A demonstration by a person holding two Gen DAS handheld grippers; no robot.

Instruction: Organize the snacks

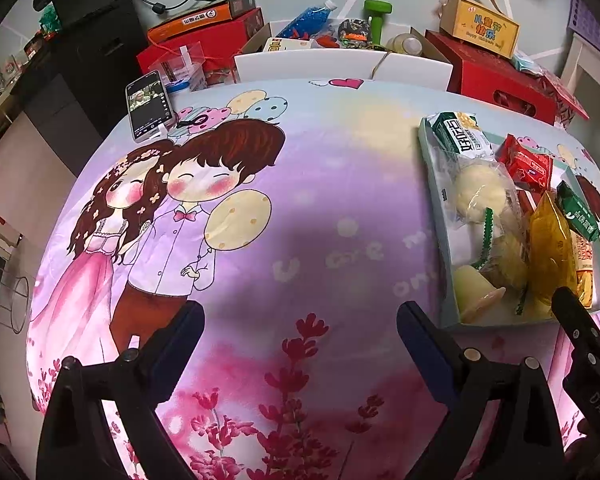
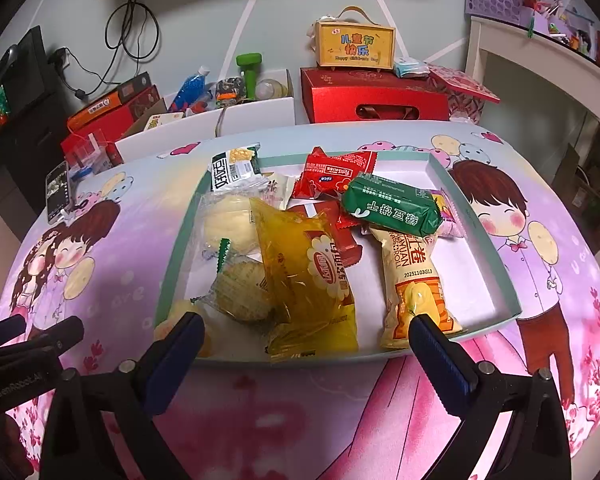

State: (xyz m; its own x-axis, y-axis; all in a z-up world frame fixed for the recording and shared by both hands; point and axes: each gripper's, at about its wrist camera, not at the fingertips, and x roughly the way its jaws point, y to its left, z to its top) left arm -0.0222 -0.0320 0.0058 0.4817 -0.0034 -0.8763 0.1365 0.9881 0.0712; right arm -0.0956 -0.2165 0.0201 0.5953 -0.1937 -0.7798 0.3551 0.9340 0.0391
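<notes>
A shallow teal-rimmed tray (image 2: 476,236) lies on the cartoon-print cloth and holds several snack packs: a yellow pack (image 2: 308,276), a green pack (image 2: 392,206), a red pack (image 2: 332,174), an orange roll pack (image 2: 412,280), clear-wrapped buns (image 2: 228,224) and a green-and-white pack (image 2: 234,170). My right gripper (image 2: 304,336) is open and empty, just in front of the tray's near rim. My left gripper (image 1: 300,320) is open and empty over bare cloth, left of the tray (image 1: 432,200). The right gripper's fingers (image 1: 576,320) show at the left wrist view's right edge.
A phone (image 1: 150,106) lies at the table's far left corner. Behind the table stand red boxes (image 2: 374,96), a yellow gift box (image 2: 354,46), a white carton (image 2: 256,114) with bottles and a green dumbbell (image 2: 250,68). A white shelf (image 2: 540,60) stands at the right.
</notes>
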